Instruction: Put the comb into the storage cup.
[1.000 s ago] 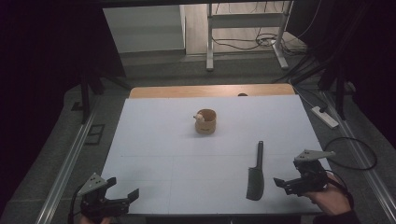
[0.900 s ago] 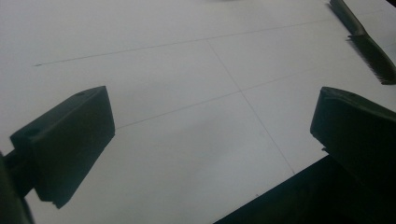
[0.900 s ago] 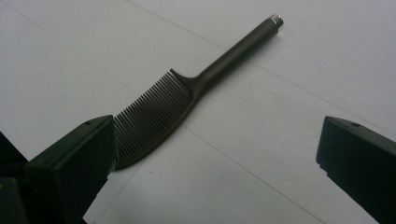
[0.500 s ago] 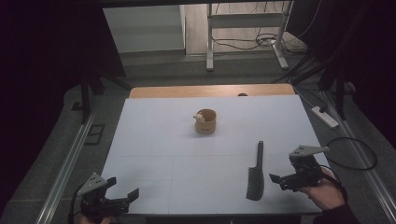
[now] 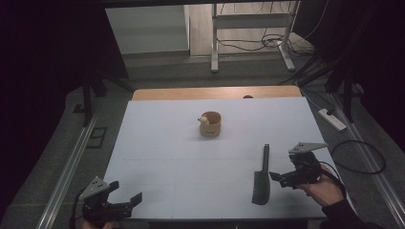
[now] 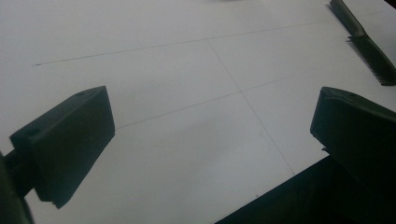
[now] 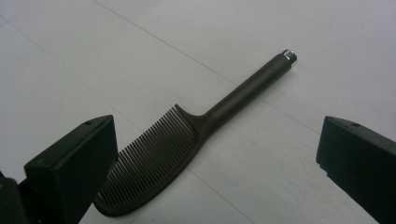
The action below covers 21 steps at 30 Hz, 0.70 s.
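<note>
From above, my right claw [image 5: 277, 177] hangs wide at the tabletop's [image 5: 157, 143] right edge, just beside the comb [image 5: 262, 177], which lies flat near the front edge, handle toward the far edge. My left claw [image 5: 125, 199] waits wide at the front left corner, out of the way. A cup [image 5: 210, 124] stands mid-tabletop.

In the left gripper view, the jaws gape over bare tabletop [image 6: 177, 116]; the comb [image 6: 364, 42] lies well apart.

In the right gripper view, the comb [image 7: 187, 144] lies between my spread jaws, ready for gripping, I judge.
</note>
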{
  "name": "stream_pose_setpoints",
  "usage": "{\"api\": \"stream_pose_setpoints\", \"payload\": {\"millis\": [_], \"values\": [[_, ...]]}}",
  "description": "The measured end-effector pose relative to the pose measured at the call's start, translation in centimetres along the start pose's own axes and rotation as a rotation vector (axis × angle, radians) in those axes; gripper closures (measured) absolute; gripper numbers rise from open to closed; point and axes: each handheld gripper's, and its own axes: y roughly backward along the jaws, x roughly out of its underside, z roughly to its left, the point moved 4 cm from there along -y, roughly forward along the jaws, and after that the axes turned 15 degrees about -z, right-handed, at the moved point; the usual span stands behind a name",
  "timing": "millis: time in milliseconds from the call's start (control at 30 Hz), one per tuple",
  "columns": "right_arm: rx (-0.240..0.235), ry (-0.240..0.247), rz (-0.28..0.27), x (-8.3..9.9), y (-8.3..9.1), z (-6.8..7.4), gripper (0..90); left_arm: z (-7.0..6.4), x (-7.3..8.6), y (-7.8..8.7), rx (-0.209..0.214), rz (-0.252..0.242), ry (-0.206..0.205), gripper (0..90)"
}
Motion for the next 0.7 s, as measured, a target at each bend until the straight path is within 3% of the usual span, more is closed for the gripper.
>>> {"api": "stream_pose_setpoints", "payload": {"millis": [133, 700], "values": [[-0.006, 0.022, 0.011, -0.2, -0.7, 0.1, 0.0, 0.0, 0.0, 0.0, 0.001, 0.000, 0.002, 0.0], [0.001, 0.028, 0.078, -1.0, -3.6, -0.3, 0.0, 0.0, 0.0, -0.1, -0.001, 0.001, 0.004, 0.0]]}}
